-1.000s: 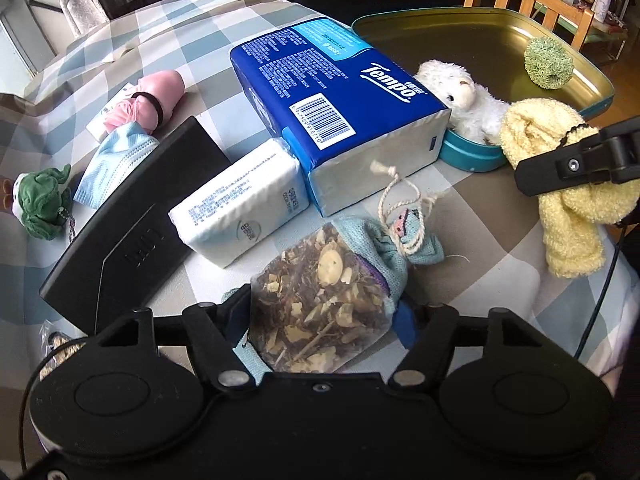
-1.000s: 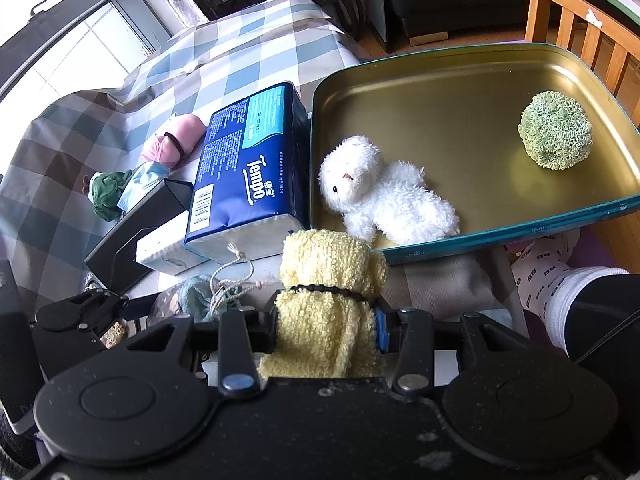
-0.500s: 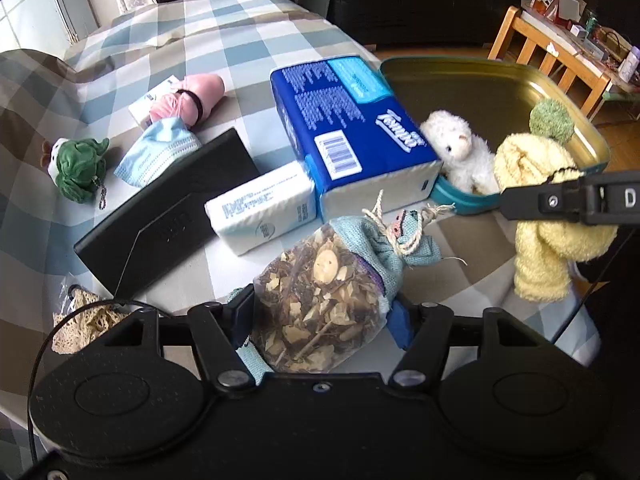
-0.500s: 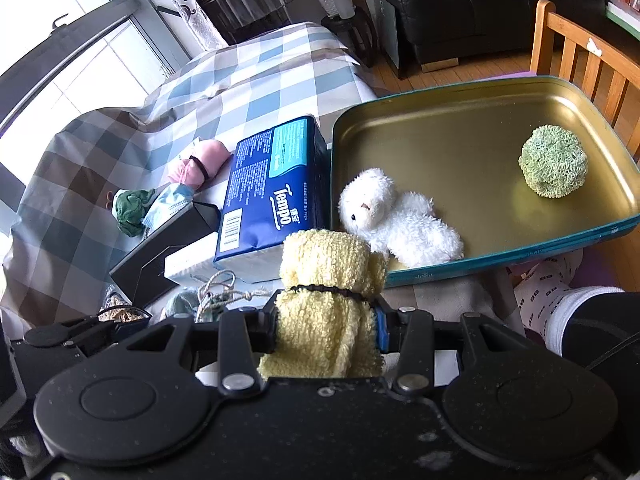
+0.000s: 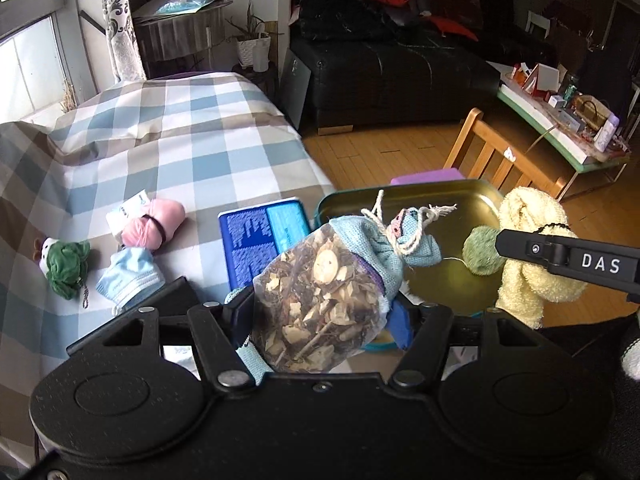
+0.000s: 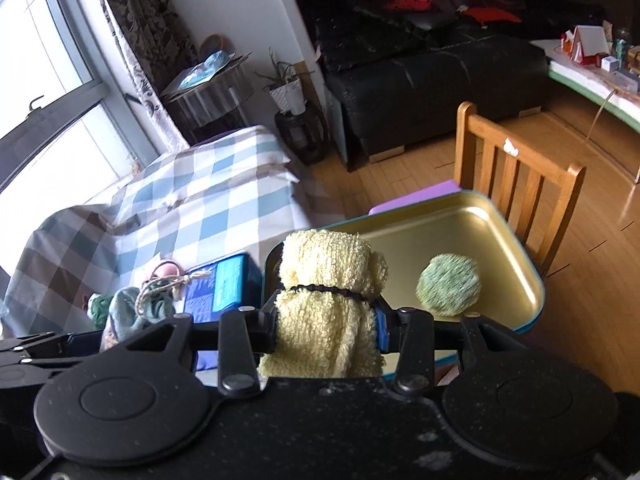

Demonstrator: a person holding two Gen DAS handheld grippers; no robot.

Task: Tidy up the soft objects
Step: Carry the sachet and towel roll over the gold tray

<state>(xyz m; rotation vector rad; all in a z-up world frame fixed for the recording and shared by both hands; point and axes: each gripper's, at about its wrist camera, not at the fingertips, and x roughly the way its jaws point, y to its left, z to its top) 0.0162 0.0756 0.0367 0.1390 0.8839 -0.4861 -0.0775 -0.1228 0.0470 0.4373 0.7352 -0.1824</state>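
1. Our left gripper (image 5: 320, 312) grips the herb sachet (image 5: 320, 292), lifted w/ the tissue pack (image 5: 264, 244) behind.
2. Our right gripper (image 6: 326, 328) clamps the yellow towel roll (image 6: 328, 292), in front of the gold tray (image 6: 472, 236) w/ green ball (image 6: 448, 290).

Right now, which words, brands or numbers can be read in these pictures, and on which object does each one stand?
"DAS": white letters on the black right gripper, which is shut on the yellow towel roll.
Blue tissue pack: dense white print on its top, too small to read.
White tag by the pink cloth roll: print too small to read.
Herb sachet in the left gripper: no text visible.
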